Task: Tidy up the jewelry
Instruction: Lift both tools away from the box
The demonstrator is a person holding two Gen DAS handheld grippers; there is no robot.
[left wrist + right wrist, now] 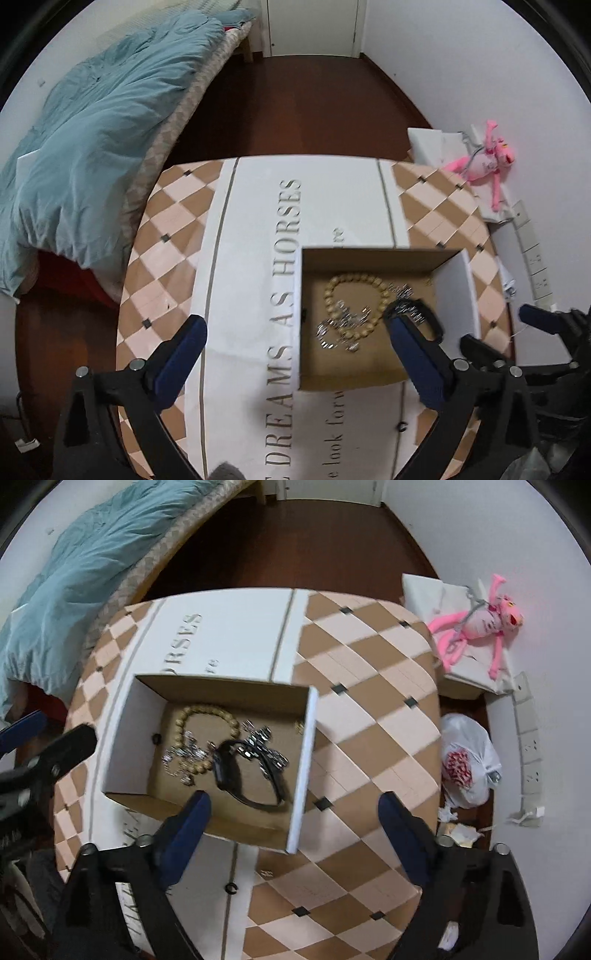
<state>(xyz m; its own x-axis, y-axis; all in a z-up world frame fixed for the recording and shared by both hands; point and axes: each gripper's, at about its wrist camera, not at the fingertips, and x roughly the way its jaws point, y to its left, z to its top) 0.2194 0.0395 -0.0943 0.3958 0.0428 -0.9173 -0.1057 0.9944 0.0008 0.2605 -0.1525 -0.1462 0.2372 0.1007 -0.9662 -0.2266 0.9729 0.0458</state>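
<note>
Now: Both Grippers Wide Open Over the Jewelry Box

Left hand-held gripper (295,334): spread wide, nothing clamped, pointing steeply down. One blue pad over the printed white strip of the surface (255,206), the other over the open cardboard box (221,760), in front of the jewelry as seen from the left wrist. Right hand-held gripper (293,810): likewise spread wide and empty, one pad at the near wall of the box, the other over the checkered part of the surface.

Inside the box, on its brown floor: a bracelet of tan beads (207,716) lying in a loop, a tangle of silvery chain (184,755) draped across it, a black watch (225,768) with its strap curling toward the near right corner, and more sparkling silver pieces (266,746) beside the watch. Box itself sitting on the surface, partly over the lettering "DREAMS AS HORSES".

Farther out: a bed with a teal quilt (92,140) to the left, dark wood floor beyond, a pink plush toy (484,624) on a white bag near the wall, a knotted plastic bag (469,764) on the floor at right.
</note>
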